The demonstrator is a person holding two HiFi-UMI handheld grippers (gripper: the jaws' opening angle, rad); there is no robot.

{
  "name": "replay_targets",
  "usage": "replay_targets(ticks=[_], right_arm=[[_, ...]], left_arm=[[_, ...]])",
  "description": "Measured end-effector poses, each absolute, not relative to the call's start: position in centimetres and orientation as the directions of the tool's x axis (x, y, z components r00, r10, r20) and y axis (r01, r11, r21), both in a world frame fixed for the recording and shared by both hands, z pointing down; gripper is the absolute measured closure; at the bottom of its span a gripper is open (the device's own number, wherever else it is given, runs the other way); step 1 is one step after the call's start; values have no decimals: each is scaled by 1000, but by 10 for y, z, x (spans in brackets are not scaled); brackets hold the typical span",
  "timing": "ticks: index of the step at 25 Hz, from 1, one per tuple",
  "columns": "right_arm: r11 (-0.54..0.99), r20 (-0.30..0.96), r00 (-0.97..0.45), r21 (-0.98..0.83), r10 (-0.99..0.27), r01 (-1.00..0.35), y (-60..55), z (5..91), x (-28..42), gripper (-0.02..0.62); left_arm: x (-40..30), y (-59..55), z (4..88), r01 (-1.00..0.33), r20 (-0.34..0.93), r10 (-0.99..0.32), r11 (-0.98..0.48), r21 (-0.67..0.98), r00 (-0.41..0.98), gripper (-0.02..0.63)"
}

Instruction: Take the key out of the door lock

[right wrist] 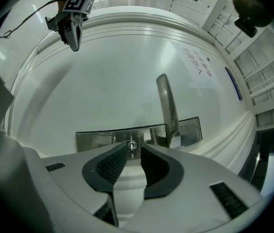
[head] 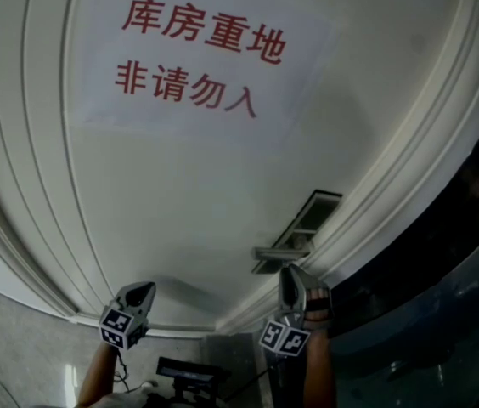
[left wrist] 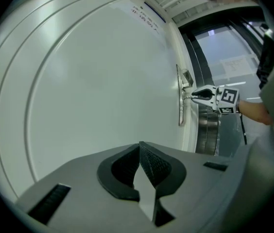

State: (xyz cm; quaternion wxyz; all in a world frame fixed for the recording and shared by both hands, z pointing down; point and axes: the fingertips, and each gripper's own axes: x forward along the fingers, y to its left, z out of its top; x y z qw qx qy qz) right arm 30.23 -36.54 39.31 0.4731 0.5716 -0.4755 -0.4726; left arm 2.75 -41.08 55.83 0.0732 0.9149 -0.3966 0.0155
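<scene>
Okay, head view: right gripper (head: pixel 291 272) sits just under the door lock (head: pixel 295 228). Left gripper (head: pixel 140 291) is well apart from it, over the bare door (head: pixel 180 194).
Left gripper view: jaws closed on nothing, door lock off to the right.
Right gripper view: jaws apart, key (right wrist: pixel 131 145) dead ahead between the tips and seen end-on. Contact unclear.
Axis, my read: shank runs into the door, in line with the jaws, so pull straight back.
</scene>
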Motion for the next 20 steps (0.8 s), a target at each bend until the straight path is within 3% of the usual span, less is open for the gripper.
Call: replay_targets(ticks=[20], right_arm=[[-87,-81,109,995,-991,-51,-386,397,311,494]], left_arm=[[26,-419,561,-749,87,-745,-650,127,661,597]])
